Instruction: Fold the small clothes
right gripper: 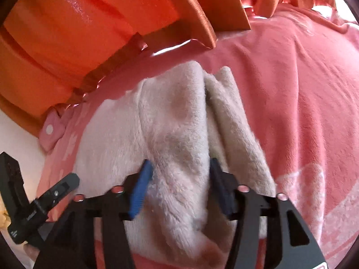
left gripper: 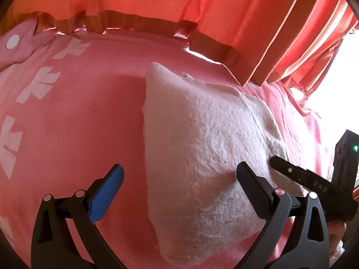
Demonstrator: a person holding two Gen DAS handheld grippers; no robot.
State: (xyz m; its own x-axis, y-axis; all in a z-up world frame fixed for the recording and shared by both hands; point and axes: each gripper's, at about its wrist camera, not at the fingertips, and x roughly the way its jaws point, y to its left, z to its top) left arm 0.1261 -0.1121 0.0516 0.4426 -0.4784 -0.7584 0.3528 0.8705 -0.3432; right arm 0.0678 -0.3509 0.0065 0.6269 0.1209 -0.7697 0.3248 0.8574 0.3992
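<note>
Pink bedspread [left gripper: 74, 123], orange curtain [left gripper: 157, 0] behind. White fleece garment [left gripper: 202, 134] partly folded, bunched ridge between right gripper [right gripper: 177, 179] half-spread pads. Left gripper [left gripper: 179, 179] wide, empty, over garment edge. Flattening, further folds left.

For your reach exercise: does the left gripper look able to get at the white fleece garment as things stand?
Probably yes: the left gripper stands open over the white fleece garment, with nothing between them.
</note>
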